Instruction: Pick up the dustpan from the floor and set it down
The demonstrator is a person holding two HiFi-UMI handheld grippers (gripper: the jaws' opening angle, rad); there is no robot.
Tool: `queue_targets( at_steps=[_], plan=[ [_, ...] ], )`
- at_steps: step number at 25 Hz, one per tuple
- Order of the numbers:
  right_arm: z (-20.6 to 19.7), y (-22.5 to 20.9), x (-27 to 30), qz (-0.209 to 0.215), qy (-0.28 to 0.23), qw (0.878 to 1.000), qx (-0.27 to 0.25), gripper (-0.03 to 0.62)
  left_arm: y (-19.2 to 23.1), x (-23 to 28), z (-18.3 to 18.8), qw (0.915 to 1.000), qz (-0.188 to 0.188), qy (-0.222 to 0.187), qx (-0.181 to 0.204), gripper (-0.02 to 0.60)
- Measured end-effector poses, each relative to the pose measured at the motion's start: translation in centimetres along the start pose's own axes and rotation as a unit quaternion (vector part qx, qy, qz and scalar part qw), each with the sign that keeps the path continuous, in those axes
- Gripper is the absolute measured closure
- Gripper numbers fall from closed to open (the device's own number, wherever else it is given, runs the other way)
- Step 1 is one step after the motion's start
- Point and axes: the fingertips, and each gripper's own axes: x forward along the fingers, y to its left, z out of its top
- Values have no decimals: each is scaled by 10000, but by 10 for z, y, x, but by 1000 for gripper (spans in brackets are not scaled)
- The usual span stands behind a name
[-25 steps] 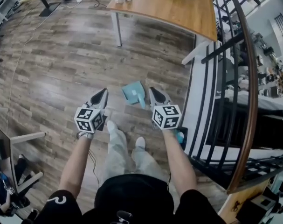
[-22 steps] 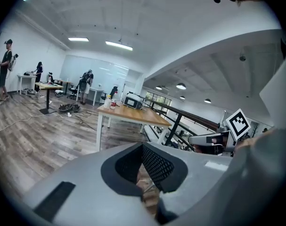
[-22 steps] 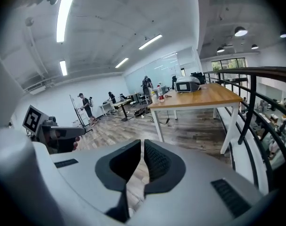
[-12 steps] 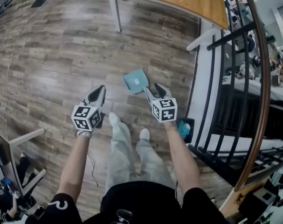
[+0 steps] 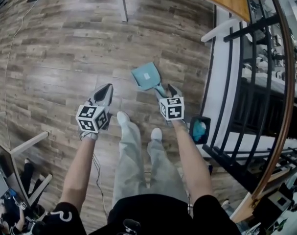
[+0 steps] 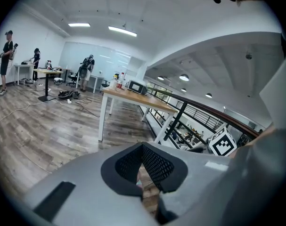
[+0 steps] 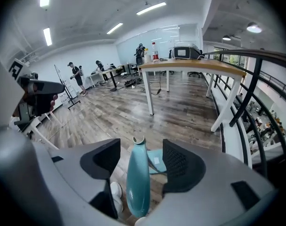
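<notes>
presently, the teal dustpan lies on the wood-plank floor in front of the person's white shoes, near the base of the black railing. its pan end points away from the person. its handle runs back toward the right claw.

right claw: in the right gripper view the right claw has its jaws standing wide apart, having just been opening. the dustpan handle sits between them. a gap shows on either side of the handle, so neither pad presses on it. the claw has no grip on the handle. the pan shows past the handle, flat on the boards. the claw is tilted downward, with its marker cube facing the head camera.

left claw: the left claw is held over bare floor, well apart from the dustpan on its left side. in the left gripper view its black pads meet at the tips. nothing is held between them.

surroundings: a wooden counter on white legs stands beyond the dustpan. bottles and a small device stand on top of it. the railing runs along the right side.
</notes>
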Motion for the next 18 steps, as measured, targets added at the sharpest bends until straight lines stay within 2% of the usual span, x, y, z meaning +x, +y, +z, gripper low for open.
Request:
queue_targets(
  at_steps=[13,18],
  plan=[
    [-37,-2,56,-262,656,9975,37,322,22,45,-30,9995,-166,243,-99,583],
    [-35,-5,60,-333,734,9967,68,396,25,50,-38,9993,-188,285,-121,583]
  ],
)
